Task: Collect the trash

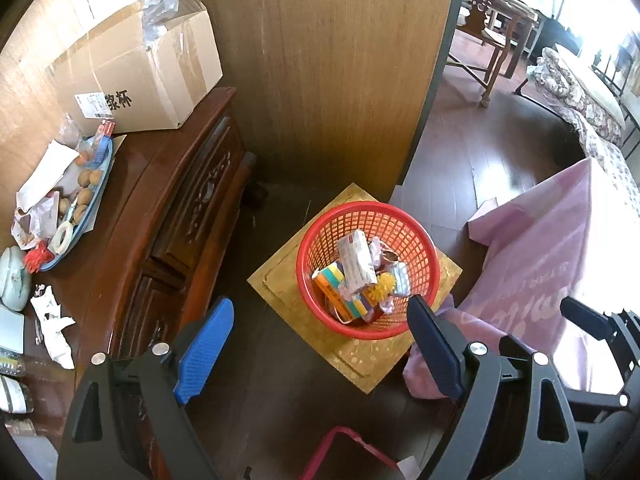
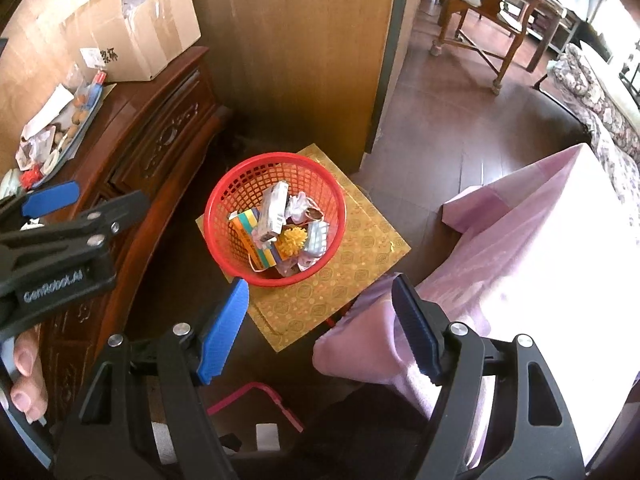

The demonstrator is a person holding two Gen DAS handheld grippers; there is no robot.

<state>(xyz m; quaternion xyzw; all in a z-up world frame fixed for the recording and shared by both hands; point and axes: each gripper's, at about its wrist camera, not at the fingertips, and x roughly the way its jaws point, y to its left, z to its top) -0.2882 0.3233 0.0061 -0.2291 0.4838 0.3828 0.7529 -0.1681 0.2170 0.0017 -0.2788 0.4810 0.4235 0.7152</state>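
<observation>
Ahead of both wide, empty jaws, red basket [image 1: 366,268] of trash, untouched

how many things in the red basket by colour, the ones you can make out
In the red basket:
white carton: 1
yellow spiky ball: 1
orange and yellow booklet: 1
blue-striped packet: 1
white crumpled wrapper: 1
Total: 5 clear; smaller scraps underneath cannot be counted.

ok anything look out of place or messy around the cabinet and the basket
Yes. A crumpled white paper lies loose on the wooden cabinet top, and more crumpled wrappers spill over the edge of the blue tray. The red basket sits upright on its gold mat, trash inside, nothing spilled. Both grippers are open and empty.
</observation>
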